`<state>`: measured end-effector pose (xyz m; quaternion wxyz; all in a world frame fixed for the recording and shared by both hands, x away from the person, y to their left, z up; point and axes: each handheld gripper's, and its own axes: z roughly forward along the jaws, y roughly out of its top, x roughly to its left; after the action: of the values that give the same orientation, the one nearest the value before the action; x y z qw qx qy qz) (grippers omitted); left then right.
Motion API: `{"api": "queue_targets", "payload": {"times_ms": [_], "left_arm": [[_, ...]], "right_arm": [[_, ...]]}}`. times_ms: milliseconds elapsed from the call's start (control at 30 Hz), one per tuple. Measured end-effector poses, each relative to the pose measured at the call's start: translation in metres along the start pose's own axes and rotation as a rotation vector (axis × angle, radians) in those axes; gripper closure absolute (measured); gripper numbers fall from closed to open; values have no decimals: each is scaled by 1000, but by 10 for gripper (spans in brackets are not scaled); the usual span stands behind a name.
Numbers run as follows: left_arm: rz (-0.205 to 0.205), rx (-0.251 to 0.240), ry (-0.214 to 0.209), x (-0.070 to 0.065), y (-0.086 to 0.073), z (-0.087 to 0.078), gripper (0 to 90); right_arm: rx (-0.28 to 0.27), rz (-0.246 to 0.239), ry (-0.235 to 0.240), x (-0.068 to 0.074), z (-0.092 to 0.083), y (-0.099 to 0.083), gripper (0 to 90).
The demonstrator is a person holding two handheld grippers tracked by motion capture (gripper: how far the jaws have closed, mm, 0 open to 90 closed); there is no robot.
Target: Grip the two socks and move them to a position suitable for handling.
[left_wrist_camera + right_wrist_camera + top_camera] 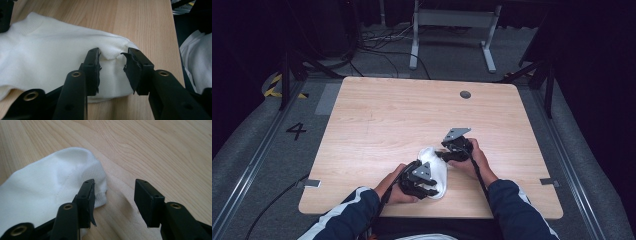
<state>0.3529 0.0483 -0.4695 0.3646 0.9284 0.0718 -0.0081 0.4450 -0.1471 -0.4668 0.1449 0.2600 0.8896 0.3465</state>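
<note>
High view shows the white cloth point(432, 170) on the table point(377, 115), near its front edge, between the left gripper point(424, 186) and the right gripper point(451, 151). Left gripper view shows the jaws apart with a small fold of cloth between them, not pressed; if they close now, they may catch too little and it slips out. Right gripper view shows the jaws open beside the cloth's rounded end; closing here may miss it.

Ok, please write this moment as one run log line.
left tool: open, astride white cloth edge | right tool: open, beside cloth | table: wood
</note>
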Motion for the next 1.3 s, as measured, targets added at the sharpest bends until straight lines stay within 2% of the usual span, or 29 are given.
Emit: {"api": "queue_targets", "payload": {"times_ms": [33,100,133,167,233,333,433,500,567,600,667,733,800,933,1033,1133,1300], "left_arm": [[5,-2,9,0,1,-2,530],[-15,-22,41,3,2,-12,463],[-14,-34,48,5,2,-16,444],[-31,-61,59,7,1,-22,437],[-57,-90,107,13,-1,-34,394],[-85,-111,153,22,-6,-46,374],[-104,-107,188,30,-11,-49,347],[-121,-93,214,37,-13,-48,336],[-128,-91,213,39,-14,-46,336],[-126,-78,222,43,-14,-40,336],[-96,-43,240,45,-12,-35,338],[-92,-43,245,47,-12,-33,338],[-91,-42,254,55,-13,-27,337],[-100,-25,253,63,-15,-21,335],[-100,-5,249,68,-19,-16,329],[-131,-26,228,71,-21,-15,326],[-141,-44,218,72,-26,-15,327]], "right_arm": [[-10,1,4,0,-3,0,513],[-45,-6,19,0,-12,0,513],[-61,-15,36,2,-17,0,516],[-68,-24,42,4,-22,0,519],[-93,-50,58,8,-32,-1,525],[-134,-78,111,19,-50,-5,546],[-146,-116,155,36,-62,-12,564],[-145,-166,188,53,-71,-17,576],[-153,-210,229,71,-77,-23,587],[-139,-232,243,81,-78,-26,592],[-123,-274,253,93,-78,-29,599],[-117,-308,278,103,-78,-32,609],[-107,-341,295,109,-75,-34,620],[-88,-349,313,109,-66,-39,635],[-81,-364,309,108,-61,-42,636],[-66,-367,318,106,-53,-44,641],[-51,-389,316,107,-48,-45,647]]}}
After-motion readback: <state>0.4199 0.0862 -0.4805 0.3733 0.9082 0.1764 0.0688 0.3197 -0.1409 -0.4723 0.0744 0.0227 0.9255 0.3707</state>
